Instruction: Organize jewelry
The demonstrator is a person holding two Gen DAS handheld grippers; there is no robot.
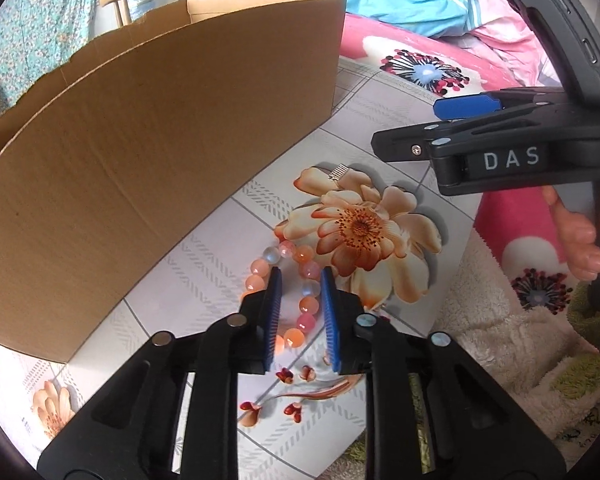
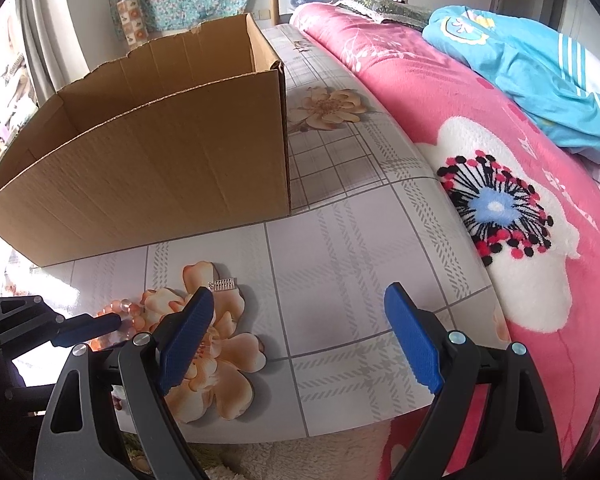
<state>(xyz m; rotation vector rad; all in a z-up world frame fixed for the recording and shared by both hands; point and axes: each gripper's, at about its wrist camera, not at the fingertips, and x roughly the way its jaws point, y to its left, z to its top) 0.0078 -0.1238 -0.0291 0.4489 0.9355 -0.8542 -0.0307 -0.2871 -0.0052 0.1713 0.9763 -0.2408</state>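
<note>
left gripper (image 1: 298, 280): jaws drawn in narrow around the right-hand run of the bead bracelet (image 1: 296, 280); beads sat between the blue pads. I judged this a grip on the strand, though the pad-to-bead contact was partly hidden.
bead bracelet: lay as a loop on the worktop (image 2: 340, 248), just left of the printed orange flower (image 1: 364, 232), near the front wall of the cardboard box (image 1: 148, 184). Taking one side of the loop let the rest hang free on lifting.
right gripper (image 2: 300, 332): jaws wide, nothing between them, held above the worktop beside the flower print. I judged it was waiting for the silver clasp piece (image 2: 223, 285).
silver clasp piece: small, ridged, resting on the upper petals, apart from the bracelet.
cardboard box: open-topped, inside looked empty as far as I could see; likely the drop place.
edges: box wall stood tall, so a lift must clear its rim. The worktop ended at the pink blanket (image 2: 500, 160) on the right and a cream fleece (image 1: 500, 320) in front.
open room: bare cloth between box corner and blanket.
</note>
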